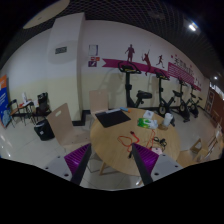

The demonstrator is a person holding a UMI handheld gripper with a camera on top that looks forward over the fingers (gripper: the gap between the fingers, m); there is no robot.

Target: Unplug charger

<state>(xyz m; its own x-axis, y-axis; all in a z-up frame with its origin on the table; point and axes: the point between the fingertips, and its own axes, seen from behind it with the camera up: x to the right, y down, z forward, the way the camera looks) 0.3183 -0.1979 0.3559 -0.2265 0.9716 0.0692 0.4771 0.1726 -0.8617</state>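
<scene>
You are looking into a large, bright hall with a pale glossy floor [30, 150] and a white back wall [110, 45] carrying a magenta band with dark silhouettes of athletes [150, 62] across the upper right of the frame; ceiling lights [192, 27] glare at the upper right. Below centre sits a round table [105, 140] with a smooth, light wood top. The charger itself is too small for you to pick out with certainty; what you can see is a thin reddish cable [128, 140] looping loosely on the tabletop just ahead of the fingers, near the middle of the frame, and you cannot tell where it plugs in. Beside it, toward the upper left of the table, lies a flat dark rectangular thing [112, 118], perhaps a laptop or folder, and to the right a small green-and-white object [147, 122] with more small clutter beyond it. Your gripper [110, 165] is at the bottom centre, its fingers spread wide apart with nothing between them but the table edge; the left purple pad [75, 157] shows clearly, the right finger [142, 167] looks dark. Further out, exercise bikes [170, 98] with black frames stand at the right, a light wooden chair [60, 122] stands left of the table, and dark equipment [40, 108] clusters by the left wall.
</scene>
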